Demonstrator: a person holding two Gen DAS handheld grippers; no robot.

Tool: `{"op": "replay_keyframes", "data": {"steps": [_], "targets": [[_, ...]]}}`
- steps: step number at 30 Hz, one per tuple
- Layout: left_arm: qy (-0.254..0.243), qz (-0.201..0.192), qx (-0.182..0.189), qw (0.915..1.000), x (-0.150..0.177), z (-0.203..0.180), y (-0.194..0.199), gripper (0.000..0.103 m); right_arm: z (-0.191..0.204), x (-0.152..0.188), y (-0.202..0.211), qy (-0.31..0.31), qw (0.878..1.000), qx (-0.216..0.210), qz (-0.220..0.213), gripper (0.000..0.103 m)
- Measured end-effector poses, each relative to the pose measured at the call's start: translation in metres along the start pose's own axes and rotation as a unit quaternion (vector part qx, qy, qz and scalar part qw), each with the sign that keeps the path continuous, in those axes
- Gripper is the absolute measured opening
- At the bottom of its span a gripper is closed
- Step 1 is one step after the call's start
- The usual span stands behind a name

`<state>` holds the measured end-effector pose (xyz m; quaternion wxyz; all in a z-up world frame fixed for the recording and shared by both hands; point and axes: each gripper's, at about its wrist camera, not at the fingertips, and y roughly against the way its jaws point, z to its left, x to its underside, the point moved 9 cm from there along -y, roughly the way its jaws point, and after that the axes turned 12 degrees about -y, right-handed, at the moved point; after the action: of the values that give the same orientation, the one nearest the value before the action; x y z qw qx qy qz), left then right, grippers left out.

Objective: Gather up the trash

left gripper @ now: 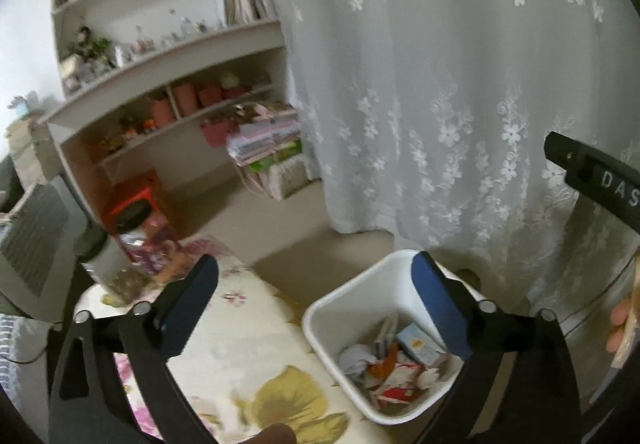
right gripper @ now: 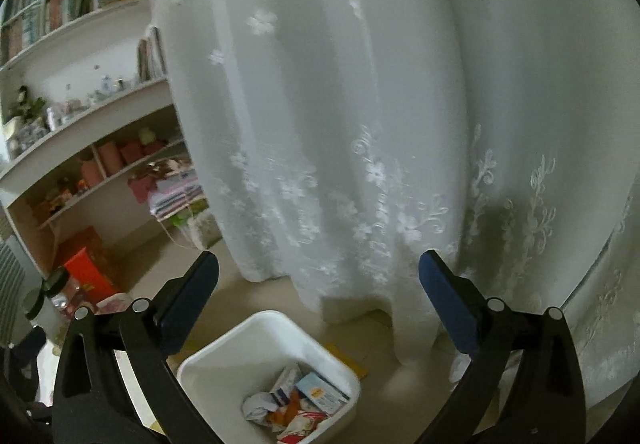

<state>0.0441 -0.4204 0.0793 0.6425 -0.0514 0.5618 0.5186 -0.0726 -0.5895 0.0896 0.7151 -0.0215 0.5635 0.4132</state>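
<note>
While I held both sets of fingers spread wide and empty, the white bin (left gripper: 320, 314) of crumpled trash (left gripper: 394, 372) stood on the floor at five o'clock of the floral desk (left gripper: 244, 340), a lace curtain (left gripper: 420, 84) behind at twelve, shelves (left gripper: 160, 56) at ten.

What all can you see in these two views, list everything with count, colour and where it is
bin: one, white, on the floor beside the table
trash: several crumpled wrappers and a small box, mixed colours, inside the bin
table: one, floral cloth, left of the bin
jars: two, dark lids, on the table's far end
curtain: one, white lace, behind the bin
shelves: one white unit, left background
left gripper: open, empty
right gripper: open, empty, above the bin
</note>
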Motion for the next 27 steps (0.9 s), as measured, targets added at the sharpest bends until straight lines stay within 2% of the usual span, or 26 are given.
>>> {"op": "replay_keyframes", "data": {"steps": [6, 10, 14, 17, 21, 27], "targets": [[0.033, -0.010, -0.037, 0.9987, 0.028, 0.060, 0.046, 0.096, 0.045, 0.026, 0.029, 0.047, 0.999, -0.014, -0.010, 0.096], [0.072, -0.008, -0.058, 0.9957, 0.055, 0.099, 0.066, 0.096, 0.080, 0.045, 0.056, 0.070, 0.996, -0.050, -0.010, 0.096], [0.099, 0.000, -0.077, 0.9921, 0.085, 0.130, 0.082, 0.096, 0.119, 0.082, 0.084, 0.103, 0.990, -0.092, 0.004, 0.096], [0.112, -0.001, -0.104, 0.9882, 0.108, 0.151, 0.094, 0.096, 0.139, 0.105, 0.098, 0.125, 0.987, -0.104, 0.003, 0.096], [0.147, -0.007, -0.143, 0.9787, 0.143, 0.183, 0.112, 0.096, 0.154, 0.124, 0.115, 0.146, 0.983, -0.103, -0.034, 0.096], [0.193, 0.026, -0.145, 0.9700, 0.184, 0.210, 0.104, 0.096, 0.176, 0.156, 0.116, 0.181, 0.975, -0.130, -0.021, 0.096]]}}
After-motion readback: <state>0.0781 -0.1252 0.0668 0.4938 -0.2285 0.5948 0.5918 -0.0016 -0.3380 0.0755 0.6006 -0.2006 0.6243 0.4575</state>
